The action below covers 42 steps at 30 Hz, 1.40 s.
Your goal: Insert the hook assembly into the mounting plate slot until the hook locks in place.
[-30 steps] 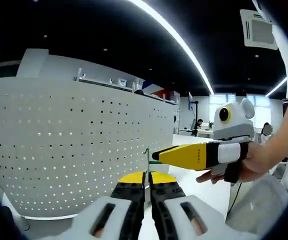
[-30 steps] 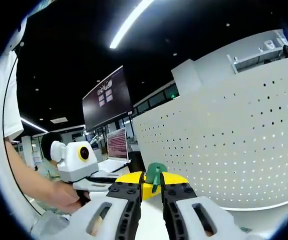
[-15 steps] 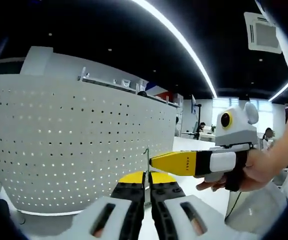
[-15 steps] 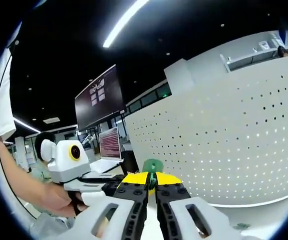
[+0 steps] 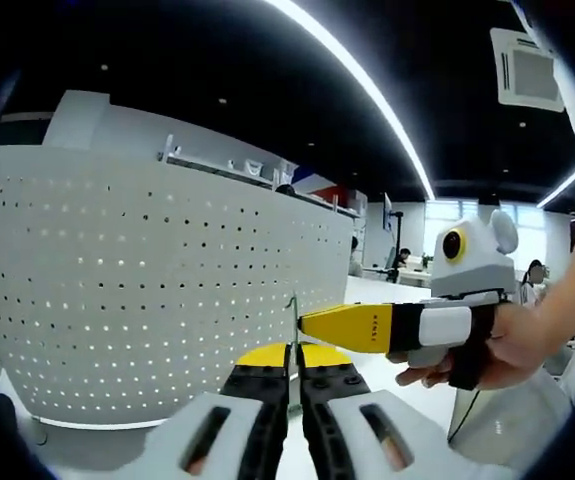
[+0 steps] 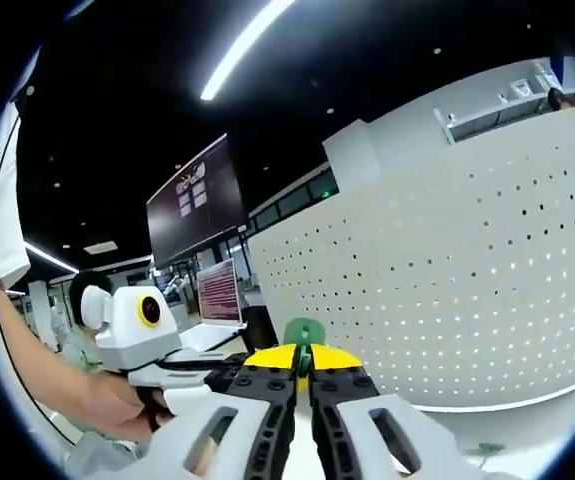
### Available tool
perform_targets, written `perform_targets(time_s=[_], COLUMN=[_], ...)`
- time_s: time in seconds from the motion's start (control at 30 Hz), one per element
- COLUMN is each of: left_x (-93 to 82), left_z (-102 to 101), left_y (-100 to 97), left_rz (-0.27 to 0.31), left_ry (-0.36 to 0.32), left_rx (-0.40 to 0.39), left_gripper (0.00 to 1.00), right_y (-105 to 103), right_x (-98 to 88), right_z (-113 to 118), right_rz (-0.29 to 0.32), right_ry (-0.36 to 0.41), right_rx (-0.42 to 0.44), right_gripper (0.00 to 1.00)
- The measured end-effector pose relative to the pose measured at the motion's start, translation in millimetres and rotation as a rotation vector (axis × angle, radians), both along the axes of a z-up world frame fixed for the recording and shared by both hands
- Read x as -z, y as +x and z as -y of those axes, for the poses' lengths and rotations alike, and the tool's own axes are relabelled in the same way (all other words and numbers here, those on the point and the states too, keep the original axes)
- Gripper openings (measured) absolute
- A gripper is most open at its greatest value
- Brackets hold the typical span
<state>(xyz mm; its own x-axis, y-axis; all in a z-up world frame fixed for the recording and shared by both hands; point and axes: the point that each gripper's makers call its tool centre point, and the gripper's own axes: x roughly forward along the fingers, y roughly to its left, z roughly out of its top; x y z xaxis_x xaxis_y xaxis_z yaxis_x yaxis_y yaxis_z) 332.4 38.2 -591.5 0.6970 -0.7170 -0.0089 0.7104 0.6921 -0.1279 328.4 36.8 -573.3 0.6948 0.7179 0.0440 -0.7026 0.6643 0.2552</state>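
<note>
the left gripper [image 5: 289, 368] has its fingers closed on a thin upright plate [image 5: 293, 345], seen edge-on at lower centre of the left gripper view. the right gripper [image 6: 302, 368] holds its fingers pinched on the green hook [image 6: 303, 333] at lower centre of its view, and its yellow tip reaches in from the right of the left gripper view to meet the plate's edge. both parts look light, stiff and small, so a firm pinch low on each seems best. a perforated white panel [image 5: 147, 300] stands behind. no containers are visible.
</note>
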Motion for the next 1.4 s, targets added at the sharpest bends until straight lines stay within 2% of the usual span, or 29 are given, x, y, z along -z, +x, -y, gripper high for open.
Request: perform_targets(time_s=[0.1, 0.17, 0.3, 0.43, 0.53, 0.6, 0.77, 0.93, 1.23, 1.33, 1.4], left_x=[-0.1, -1.8, -4.0, -2.8, 7.4, 8.7, 17.1, 19.3, 22.8, 22.4, 23.3], left_z=[-0.1, -0.2, 0.9, 0.9, -2.9, -4.2, -6.9, -7.9, -11.9, -12.8, -12.7], left_y=[0.0, 0.0, 0.5, 1.6, 6.7, 7.5, 12.8, 15.9, 16.1, 16.1, 15.7], left_rz=[0.0, 0.035, 0.041, 0.057, 0.035, 0.036, -0.012, -0.019, -0.032, -0.033, -0.035], left_ry=[-0.002, 0.022, 0.015, 0.042, 0.095, 0.095, 0.101, 0.1, 0.104, 0.102, 0.105], left_rx=[0.0, -0.002, -0.002, -0.001, -0.014, -0.013, -0.034, -0.054, -0.062, -0.067, -0.068], left_gripper=[0.02, 0.02, 0.03, 0.06, 0.24, 0.36, 0.67, 0.94, 0.92, 0.92, 0.91], right_y=[0.9, -0.5, -0.5, -1.0, -0.7, 0.1, 0.1, 0.2, 1.2, 3.6, 5.9], right_x=[-0.4, -1.5, -4.4, -5.8, -6.8, -6.7, -5.2, -5.1, -5.6, -5.4, -1.3], right_z=[0.0, -0.3, 0.7, 0.5, 1.6, 1.9, 1.6, 0.3, -0.3, 3.8, 8.2], right_rz=[-0.004, 0.007, 0.017, 0.023, 0.022, 0.019, 0.012, 0.002, -0.003, 0.055, 0.1], right_ry=[0.003, -0.006, -0.006, -0.011, -0.004, -0.001, -0.001, 0.007, 0.004, -0.082, -0.2], right_rx=[-0.001, -0.003, 0.0, -0.003, -0.003, -0.002, -0.006, -0.01, -0.006, 0.026, 0.068], right_gripper=[0.01, 0.0, 0.0, 0.0, 0.0, 0.0, 0.0, 0.0, 0.0, 0.0, 0.0])
